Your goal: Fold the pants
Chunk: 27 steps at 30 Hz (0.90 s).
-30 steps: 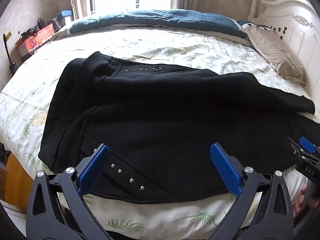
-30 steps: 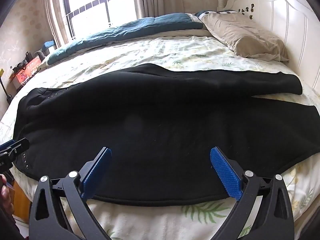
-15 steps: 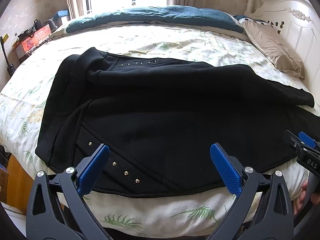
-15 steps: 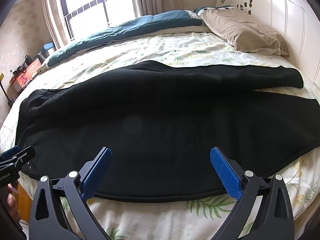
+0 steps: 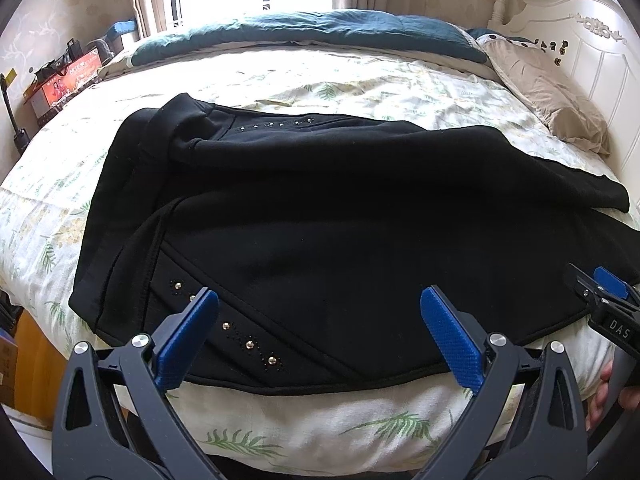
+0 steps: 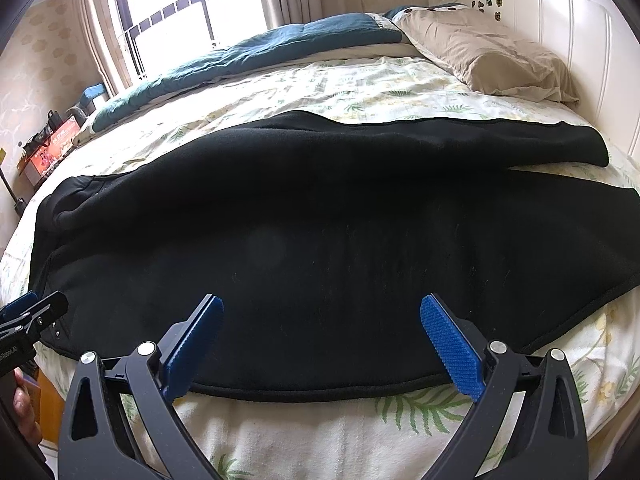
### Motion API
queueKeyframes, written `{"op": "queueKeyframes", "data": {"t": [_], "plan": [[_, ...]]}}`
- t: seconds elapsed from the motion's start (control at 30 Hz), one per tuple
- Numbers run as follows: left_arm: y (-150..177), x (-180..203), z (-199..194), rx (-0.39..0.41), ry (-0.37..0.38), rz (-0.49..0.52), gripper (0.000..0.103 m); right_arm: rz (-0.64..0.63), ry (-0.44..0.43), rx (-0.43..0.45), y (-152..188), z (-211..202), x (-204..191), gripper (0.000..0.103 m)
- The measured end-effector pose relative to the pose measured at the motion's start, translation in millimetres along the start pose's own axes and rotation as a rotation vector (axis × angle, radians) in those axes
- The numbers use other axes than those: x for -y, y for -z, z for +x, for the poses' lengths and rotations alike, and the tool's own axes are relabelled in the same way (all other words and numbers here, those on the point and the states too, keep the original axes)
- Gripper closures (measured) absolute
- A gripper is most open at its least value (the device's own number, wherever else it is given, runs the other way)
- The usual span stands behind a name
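Note:
Black pants [image 5: 340,216] lie spread across the bed, waist to the left, legs running right. One leg lies partly over the other, and small studs line the near pocket seam. They also fill the right wrist view [image 6: 340,232]. My left gripper [image 5: 318,330] is open and empty, above the near edge by the waist. My right gripper [image 6: 320,336] is open and empty, above the near hem of the leg. The right gripper shows at the right edge of the left wrist view [image 5: 604,300]. The left gripper shows at the left edge of the right wrist view [image 6: 28,316].
The bed has a leaf-print sheet [image 5: 320,428]. A teal quilt [image 5: 320,32] lies along the far side and a beige pillow [image 6: 488,56] by the white headboard [image 6: 580,40]. Boxes [image 5: 64,80] stand by the left wall. A wooden cabinet [image 5: 28,352] is beside the bed's near left corner.
Both grippers have pulled back and risen slightly, so more of the sheet's near edge shows. Both stay open. The pants have not moved.

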<state>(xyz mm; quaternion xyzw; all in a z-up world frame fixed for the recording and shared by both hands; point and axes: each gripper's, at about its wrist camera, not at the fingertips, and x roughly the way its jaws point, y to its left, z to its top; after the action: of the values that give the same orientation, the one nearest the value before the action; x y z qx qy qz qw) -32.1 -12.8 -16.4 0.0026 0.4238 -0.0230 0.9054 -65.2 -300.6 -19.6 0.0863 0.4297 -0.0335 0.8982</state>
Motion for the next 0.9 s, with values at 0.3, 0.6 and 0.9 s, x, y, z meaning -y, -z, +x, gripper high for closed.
{"op": "queueKeyframes", "data": {"t": [0.3, 0.6, 0.9], "plan": [[-0.7, 1.6, 1.3, -0.005, 0.003, 0.004, 0.002, 0.0, 0.001, -0.005, 0.6, 0.7, 0.2, 0.005], [0.1, 4.3, 4.4, -0.008, -0.004, 0.008, 0.002, 0.008, -0.002, -0.01, 2.2, 3.9, 0.1, 0.005], [1.8, 6.2, 3.5, -0.006, -0.003, 0.014, 0.002, 0.011, -0.006, -0.01, 1.2, 2.3, 1.3, 0.005]]}}
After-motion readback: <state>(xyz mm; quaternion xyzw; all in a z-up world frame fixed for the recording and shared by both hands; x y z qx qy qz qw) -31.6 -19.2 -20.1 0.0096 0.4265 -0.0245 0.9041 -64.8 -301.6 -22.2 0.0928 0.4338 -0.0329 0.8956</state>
